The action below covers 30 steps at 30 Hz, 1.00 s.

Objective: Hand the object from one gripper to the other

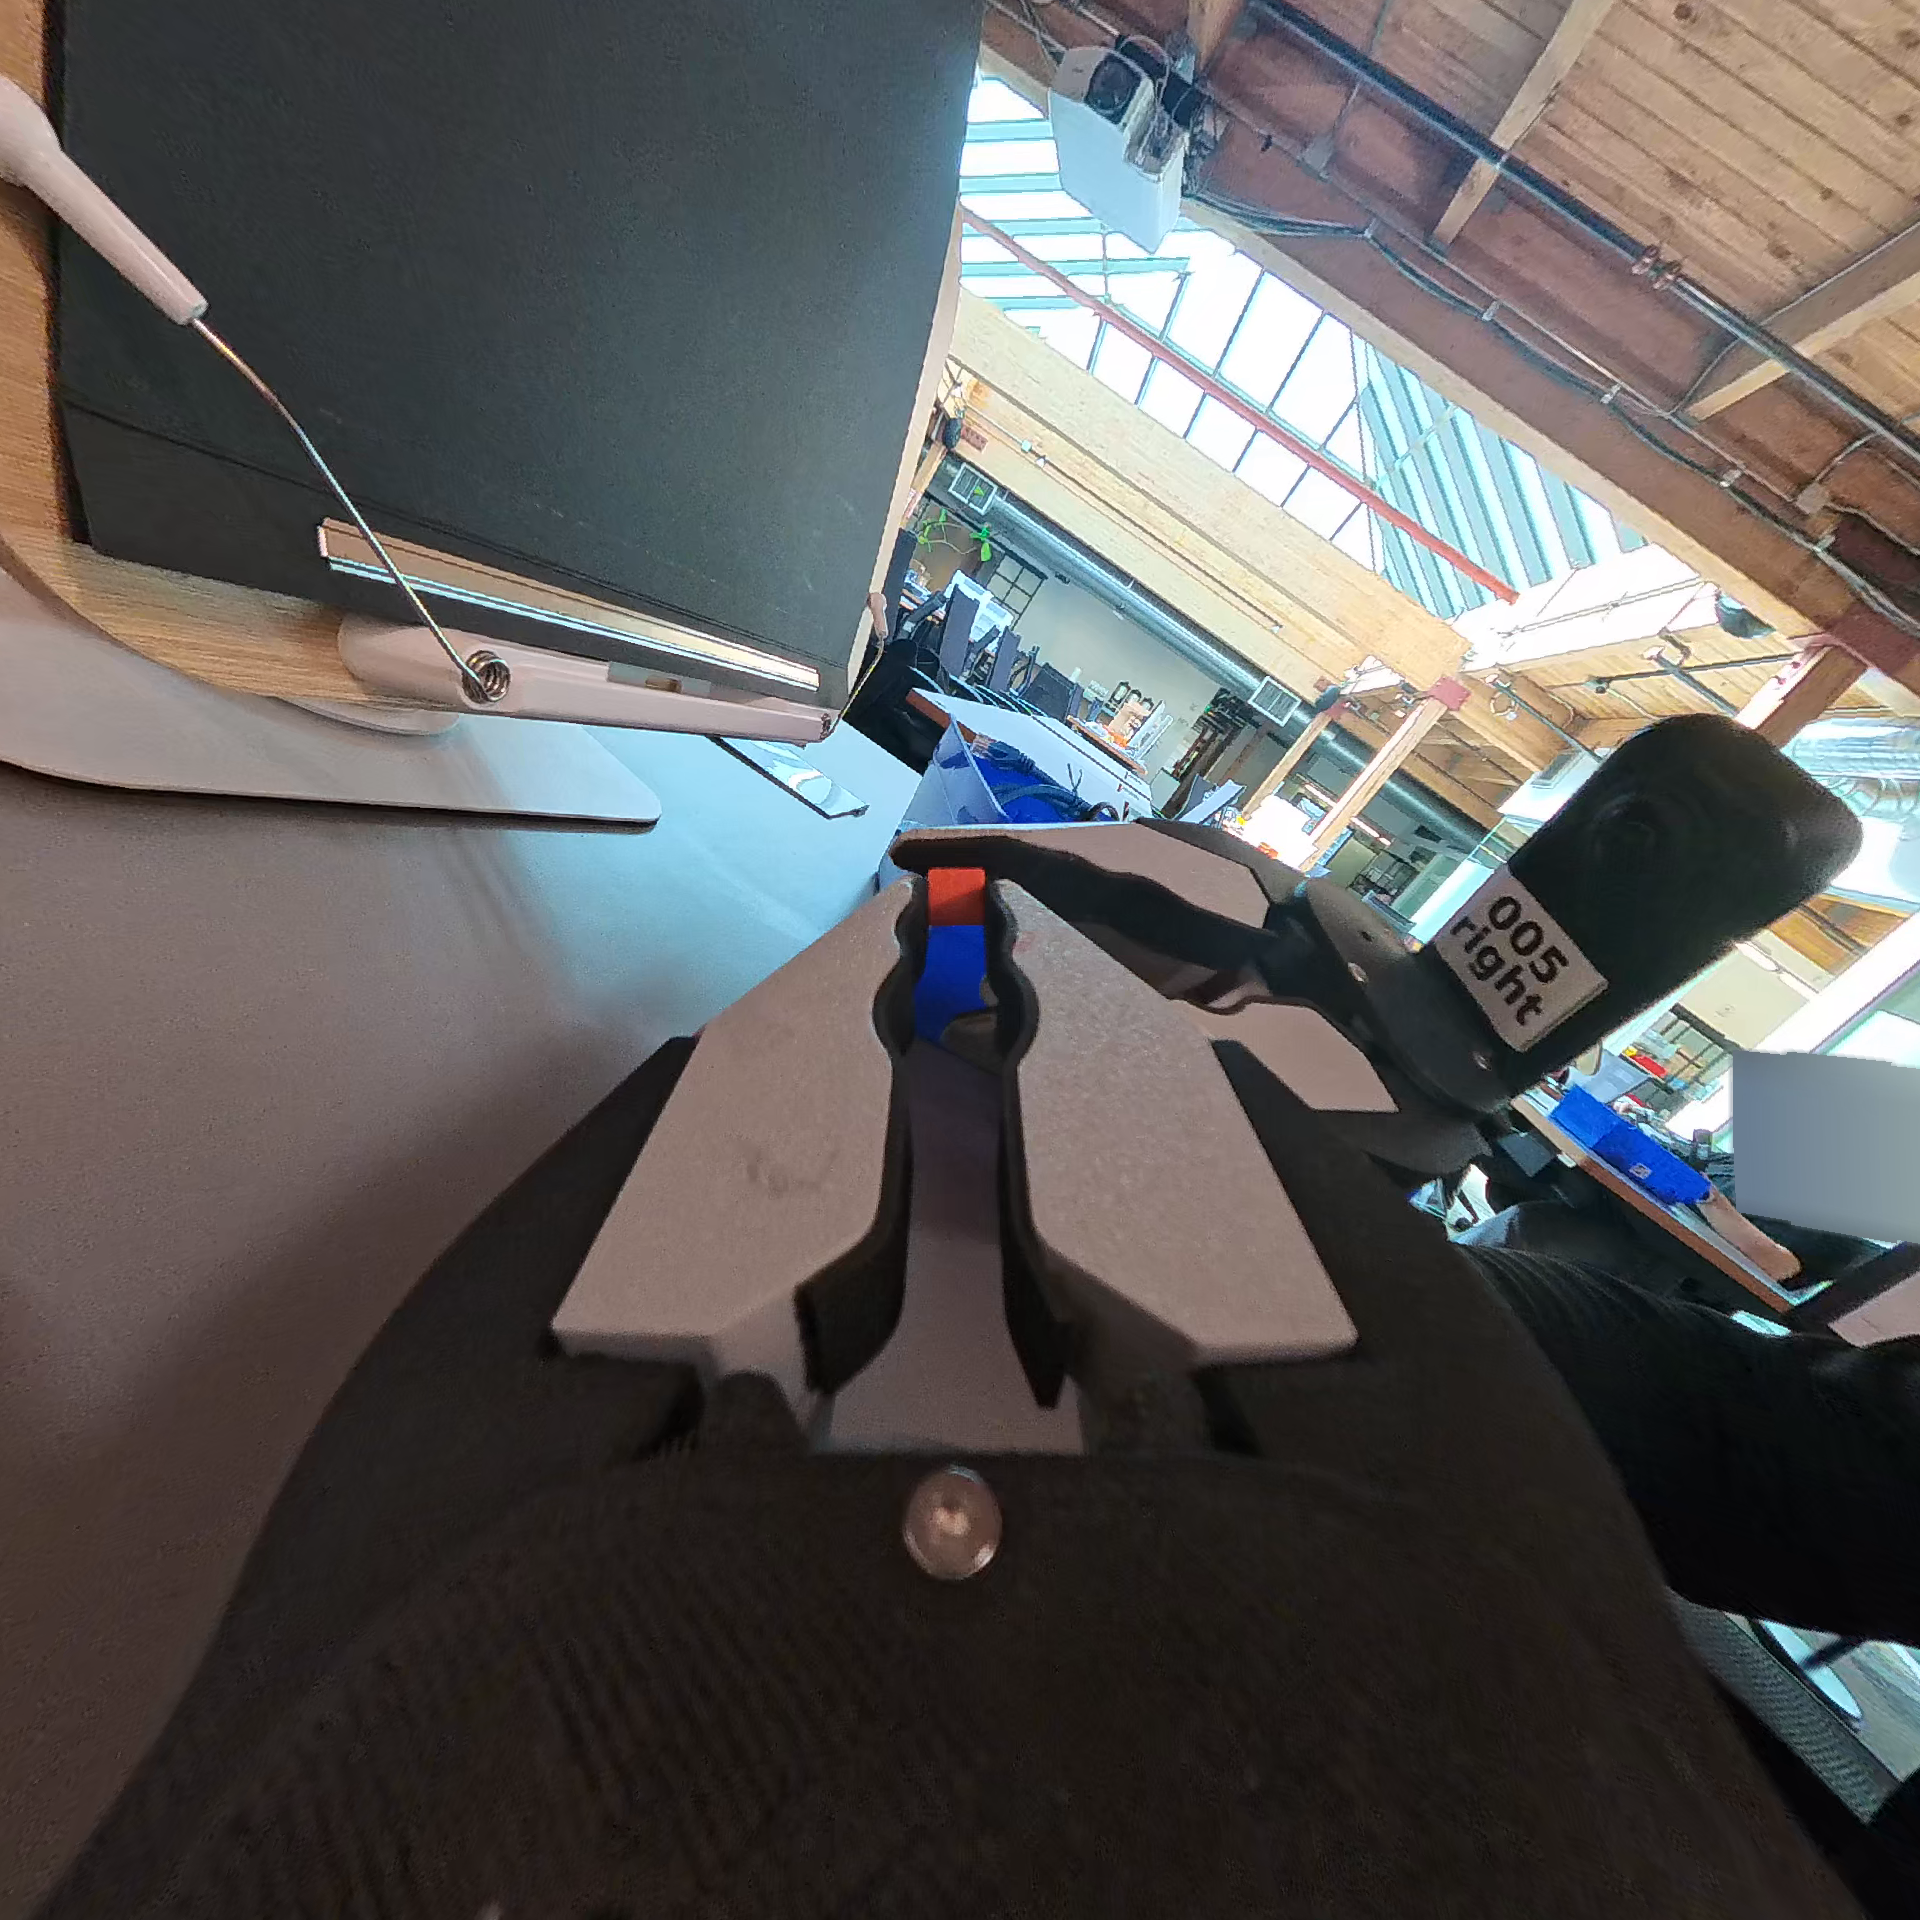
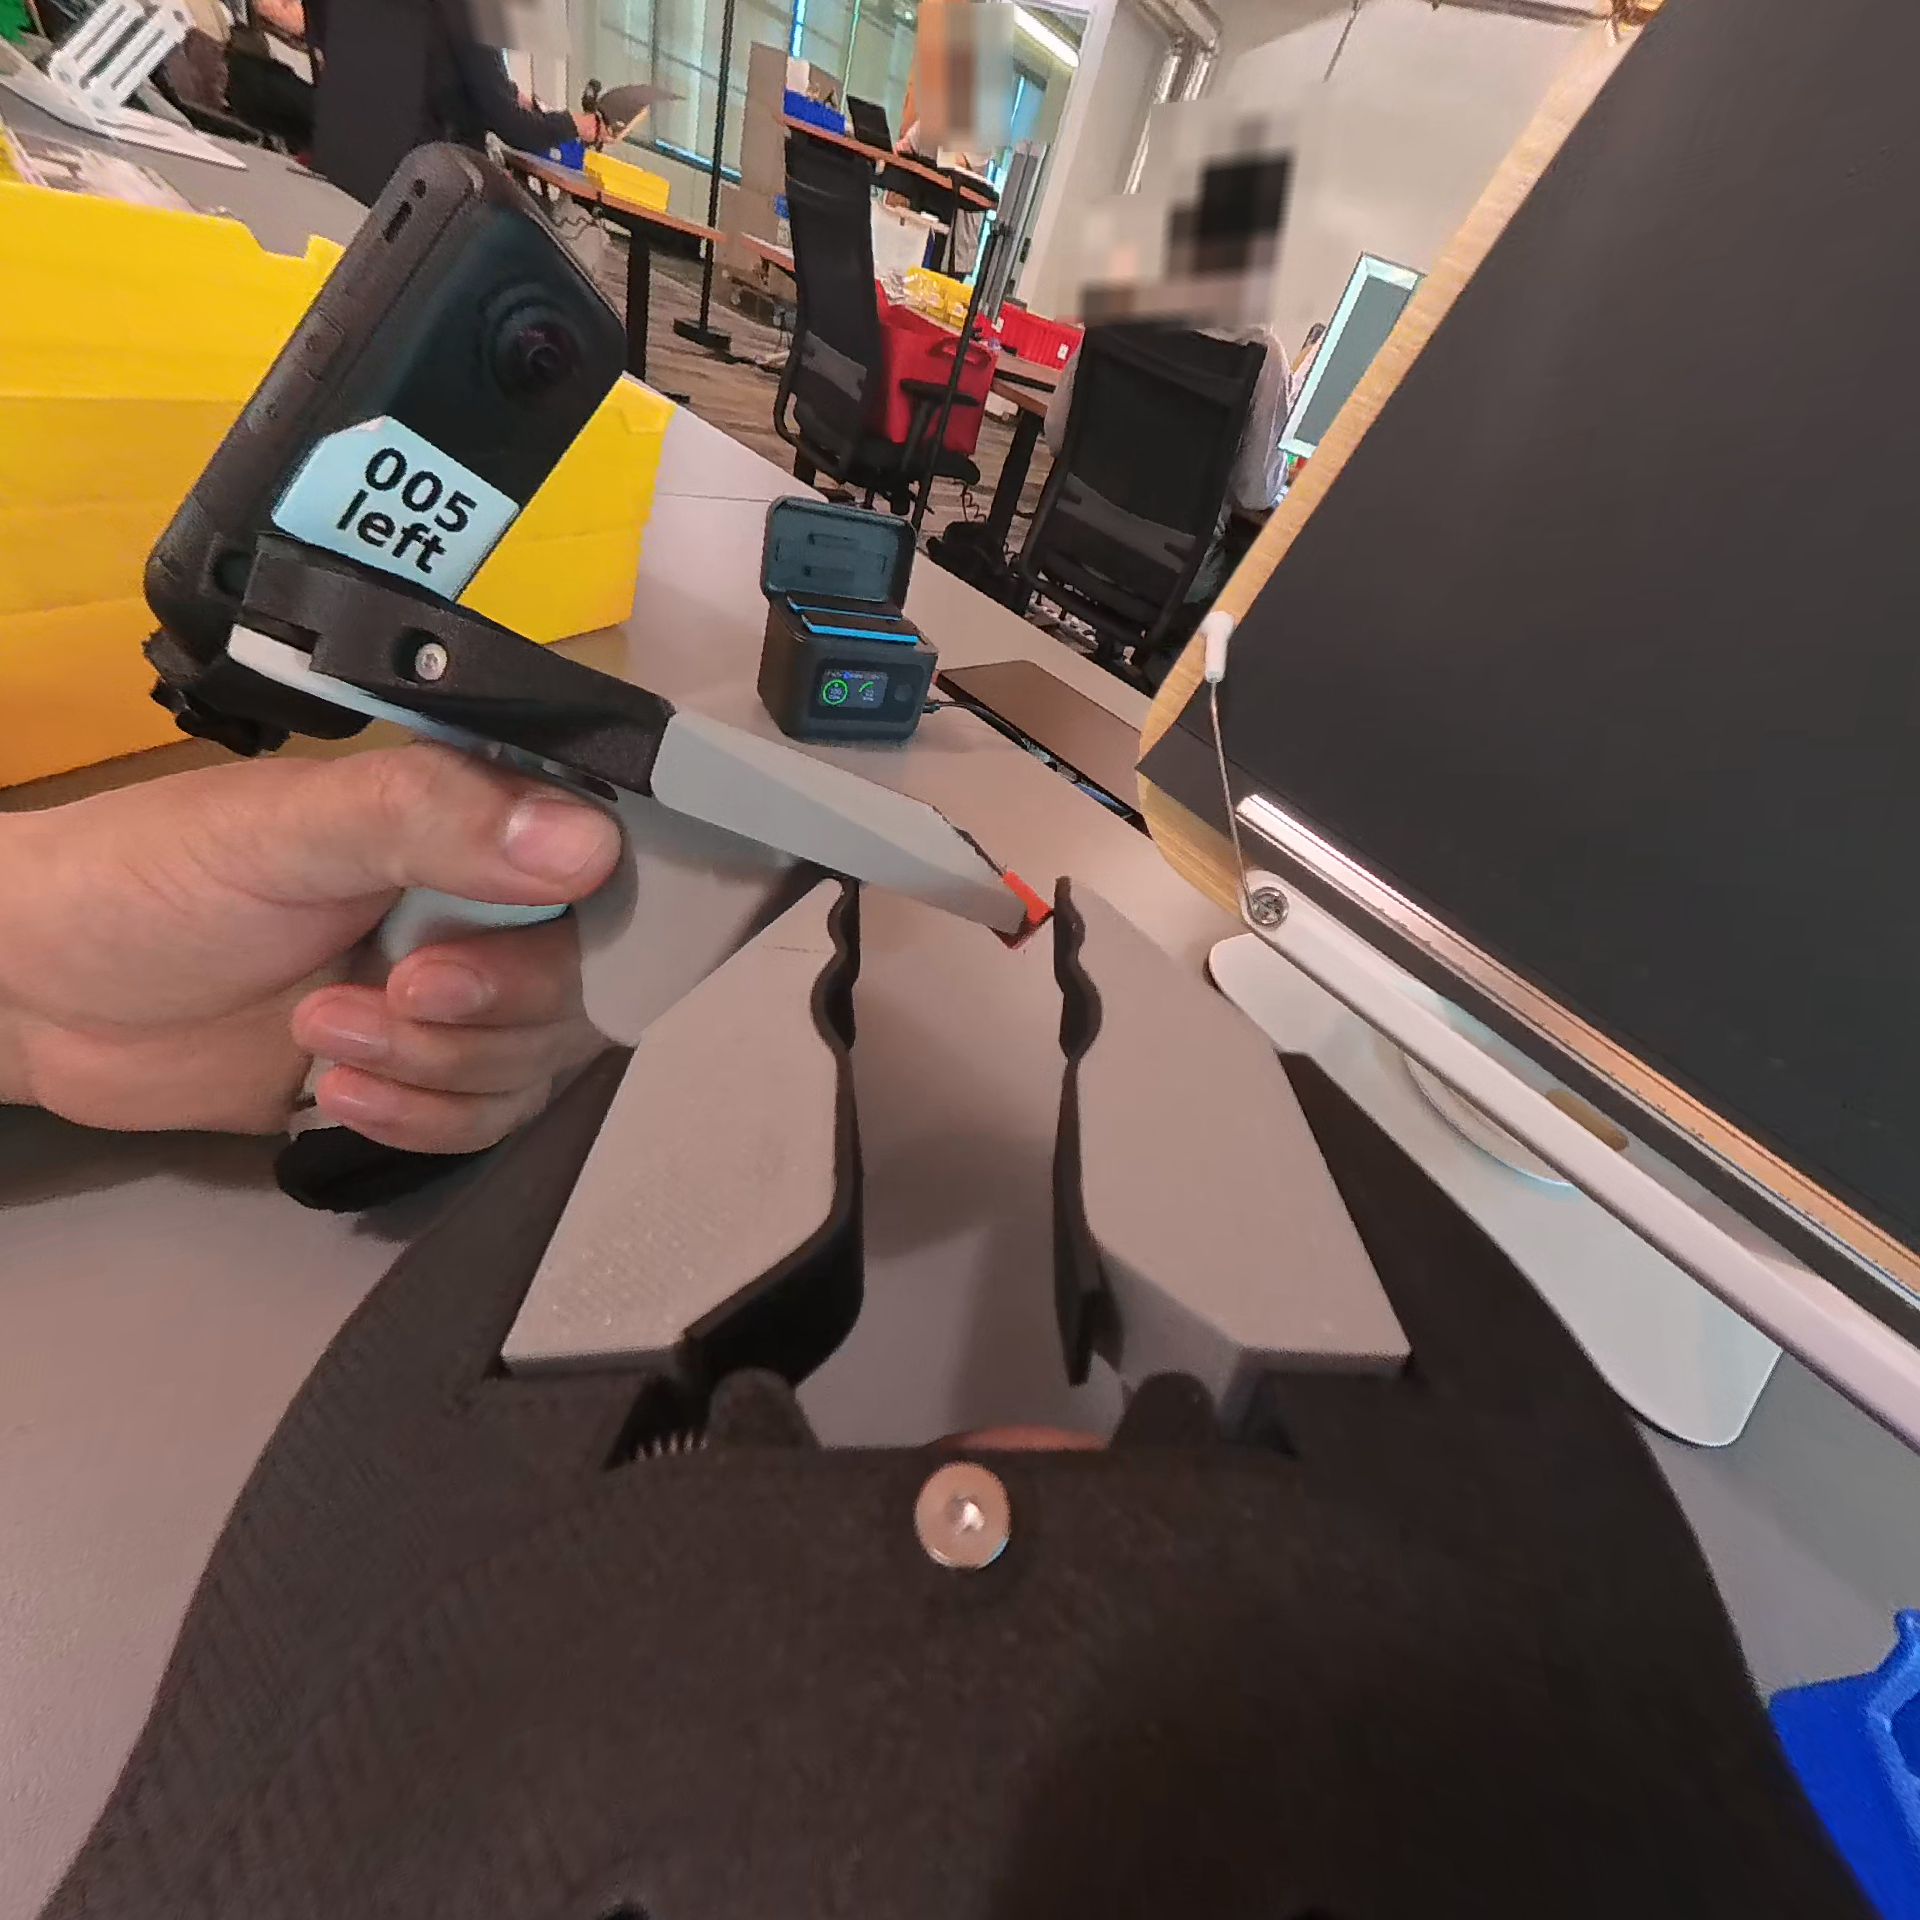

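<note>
Above the grey table [image 2: 125, 1351], the left gripper [image 1: 954, 914] is held level by one hand [image 2: 260, 935], its fingers clamped on a single red-and-blue object [image 1: 951, 956]. The object's long axis runs along the fingers, red end outward. That red end is flanked by the right gripper [image 2: 954, 914], fingers spread wide.

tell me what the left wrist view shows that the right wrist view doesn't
Only the left wrist view shows the block's blue lower part, pinched in the left tool, plus wooden ceiling beams.

Only the right wrist view shows the hand, the yellow bin and the small black charger case.

Both show the block's orange end, the open right tool and the dark board.
</note>
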Each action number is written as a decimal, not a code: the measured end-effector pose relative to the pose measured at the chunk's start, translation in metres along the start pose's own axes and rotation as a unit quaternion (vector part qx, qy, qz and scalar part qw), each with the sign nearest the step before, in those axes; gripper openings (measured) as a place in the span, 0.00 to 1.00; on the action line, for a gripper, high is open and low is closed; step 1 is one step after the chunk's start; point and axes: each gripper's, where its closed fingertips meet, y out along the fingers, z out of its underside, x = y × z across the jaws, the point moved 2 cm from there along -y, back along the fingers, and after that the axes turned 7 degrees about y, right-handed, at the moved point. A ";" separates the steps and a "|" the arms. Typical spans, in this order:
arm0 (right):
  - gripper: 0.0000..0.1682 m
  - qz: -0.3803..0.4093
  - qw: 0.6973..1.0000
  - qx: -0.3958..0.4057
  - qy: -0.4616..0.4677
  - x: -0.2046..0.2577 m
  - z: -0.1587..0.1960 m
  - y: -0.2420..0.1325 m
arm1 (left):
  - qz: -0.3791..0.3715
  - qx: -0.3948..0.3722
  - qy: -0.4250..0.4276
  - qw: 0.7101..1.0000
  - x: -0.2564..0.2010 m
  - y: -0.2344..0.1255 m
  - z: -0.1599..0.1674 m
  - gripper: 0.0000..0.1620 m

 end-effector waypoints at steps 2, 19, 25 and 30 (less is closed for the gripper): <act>0.21 0.001 1.000 -0.002 0.002 0.000 -0.001 0.000 | 0.003 0.000 0.002 1.000 -0.001 0.001 0.000 0.05; 0.16 -0.026 0.998 0.023 0.060 -0.018 -0.001 -0.011 | -0.237 0.068 0.538 0.806 0.012 -0.016 -0.014 0.05; 0.19 -0.118 0.965 0.004 0.235 -0.025 0.000 -0.014 | -0.245 0.085 0.628 0.734 0.004 -0.008 -0.007 0.05; 0.15 -0.148 0.949 -0.008 0.278 -0.026 -0.002 -0.015 | -0.235 0.087 0.646 0.721 -0.001 -0.005 -0.003 0.05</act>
